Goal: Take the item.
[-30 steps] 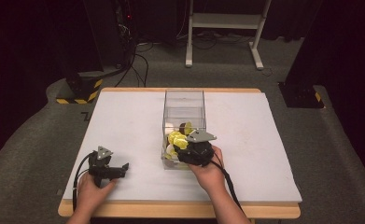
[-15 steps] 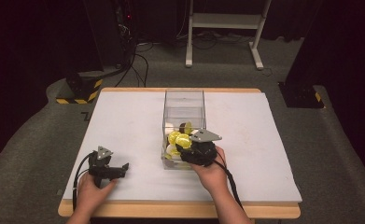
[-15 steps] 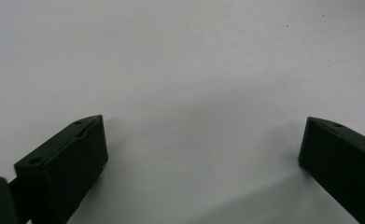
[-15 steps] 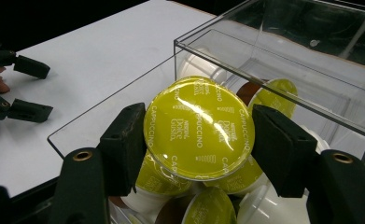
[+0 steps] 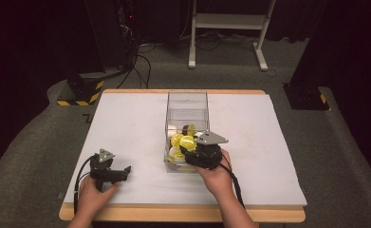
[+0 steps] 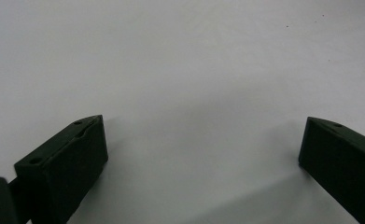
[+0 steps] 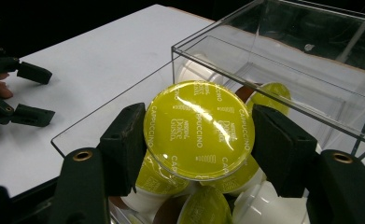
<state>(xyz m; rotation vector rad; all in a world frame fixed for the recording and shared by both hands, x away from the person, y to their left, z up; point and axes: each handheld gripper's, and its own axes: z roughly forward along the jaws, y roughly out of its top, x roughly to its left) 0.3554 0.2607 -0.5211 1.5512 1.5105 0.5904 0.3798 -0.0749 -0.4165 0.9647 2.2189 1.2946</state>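
A clear plastic box (image 5: pixel 186 97) stands mid-table, its near end holding several coffee capsules (image 5: pixel 176 153), some with yellow lids, some white. My right gripper (image 5: pixel 189 148) is over that near end, shut on a yellow-lidded capsule (image 7: pixel 199 128) marked Cappuccino. Its two jaws press the lid's rim from either side, just above the pile (image 7: pixel 203 205). My left gripper (image 5: pixel 126 169) rests on the white table near the front left edge. In the left gripper view it (image 6: pixel 203 140) stands open over bare table. The right gripper view also shows the left gripper (image 7: pixel 38 93), far left.
The box's far half (image 7: pixel 311 79) holds a few capsules and bare floor. White tabletop (image 5: pixel 126 128) spreads to the left and right of the box. Beyond the table stand a black cabinet with cables (image 5: pixel 126 42) and a white frame (image 5: pixel 228 23).
My right gripper has shifted slightly to the right with the yellow capsule held in it. The left gripper has stayed where it was.
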